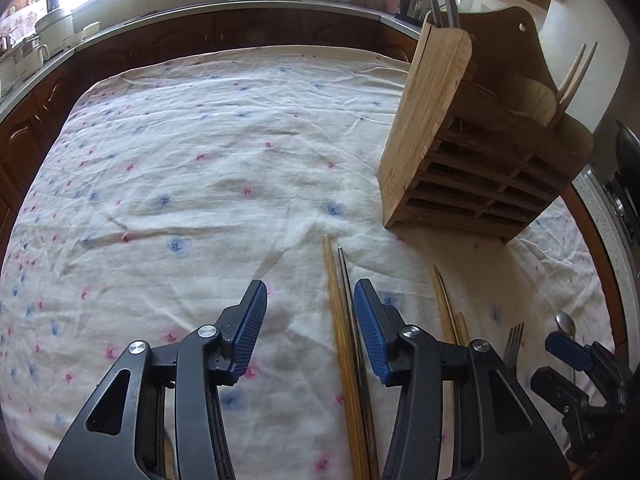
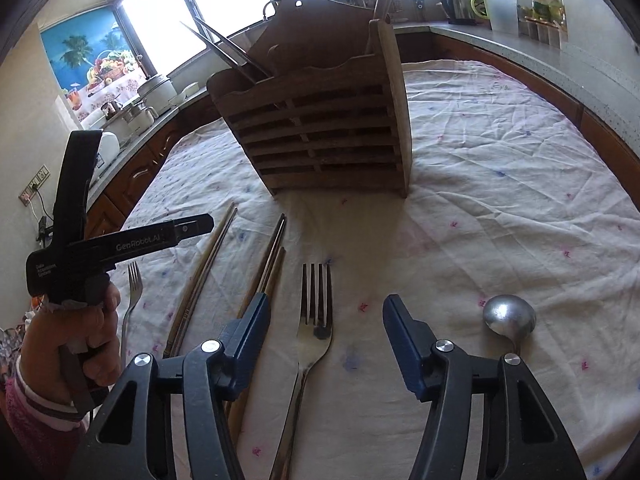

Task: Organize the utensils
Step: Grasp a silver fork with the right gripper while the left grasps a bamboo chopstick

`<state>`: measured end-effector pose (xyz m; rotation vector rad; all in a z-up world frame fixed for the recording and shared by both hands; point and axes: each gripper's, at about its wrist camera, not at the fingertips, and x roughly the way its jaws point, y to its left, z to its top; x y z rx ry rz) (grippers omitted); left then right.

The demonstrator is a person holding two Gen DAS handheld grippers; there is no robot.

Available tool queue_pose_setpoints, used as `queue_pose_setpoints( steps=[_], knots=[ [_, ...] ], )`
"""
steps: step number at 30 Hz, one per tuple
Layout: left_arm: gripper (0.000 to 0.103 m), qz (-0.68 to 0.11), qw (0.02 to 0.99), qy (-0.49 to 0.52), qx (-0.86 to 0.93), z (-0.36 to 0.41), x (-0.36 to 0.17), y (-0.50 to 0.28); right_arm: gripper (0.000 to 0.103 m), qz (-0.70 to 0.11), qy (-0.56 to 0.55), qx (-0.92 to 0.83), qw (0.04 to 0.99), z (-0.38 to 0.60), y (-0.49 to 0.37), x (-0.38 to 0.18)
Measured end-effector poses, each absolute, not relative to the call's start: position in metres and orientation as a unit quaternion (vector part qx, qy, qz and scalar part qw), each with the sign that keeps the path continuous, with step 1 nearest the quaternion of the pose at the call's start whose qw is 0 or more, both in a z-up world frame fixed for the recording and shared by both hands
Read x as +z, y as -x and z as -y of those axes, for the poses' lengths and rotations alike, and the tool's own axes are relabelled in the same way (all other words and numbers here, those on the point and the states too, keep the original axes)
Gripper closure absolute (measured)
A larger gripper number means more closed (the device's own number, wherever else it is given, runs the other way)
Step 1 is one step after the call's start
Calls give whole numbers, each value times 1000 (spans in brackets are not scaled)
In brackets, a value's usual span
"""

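Note:
A wooden utensil holder (image 1: pixel 432 136) (image 2: pixel 320 128) stands on the floral tablecloth, with chopsticks and metal handles sticking out of it. My left gripper (image 1: pixel 310 300) is open and empty, with a pair of chopsticks (image 1: pixel 346 320) lying between its pads near the right one. More chopsticks (image 1: pixel 446 304) lie further right. My right gripper (image 2: pixel 324 316) is open and empty above a steel fork (image 2: pixel 314 320). A spoon (image 2: pixel 508 316) lies to its right. Chopstick pairs (image 2: pixel 272 256) (image 2: pixel 208 256) and a second fork (image 2: pixel 132 292) lie to its left.
The tablecloth (image 1: pixel 180 152) covers the table. Kitchen counters with pots (image 2: pixel 156 92), a kettle (image 2: pixel 456 0) and jars ring the table. The left gripper's body (image 2: pixel 80 240) and the hand holding it sit at the left of the right wrist view.

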<state>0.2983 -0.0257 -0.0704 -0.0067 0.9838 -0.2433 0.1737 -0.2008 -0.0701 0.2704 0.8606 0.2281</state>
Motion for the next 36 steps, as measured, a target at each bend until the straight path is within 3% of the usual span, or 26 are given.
queue_pose_setpoints(
  steps=[2,7,9,20,22,23,24,36],
  knots=[
    [69,-479,870,-2,-117,28,-77,-306,46,-420,-130,112,891,200,-177,-74],
    [74,-470,873,-25,-123,34,-79,-309,52,-428,-126,113,888,196,-183,-78],
    [81,-468,873,-46,-126,36,-80,-303,53,-431,-123,112,887,194,-185,-80],
    [81,-481,863,-71,-138,39,-78,-284,56,-436,-99,113,888,184,-196,-81],
    [82,-478,864,-77,-136,42,-78,-284,64,-437,-88,112,888,179,-200,-81],
    [89,-476,865,-79,-136,42,-78,-283,77,-437,-80,110,889,176,-202,-81],
    [94,-476,865,-78,-137,42,-78,-283,83,-438,-74,108,890,175,-202,-81],
    [98,-440,882,20,-168,12,-37,-232,84,-389,-113,123,906,199,-170,-42]
  ],
)
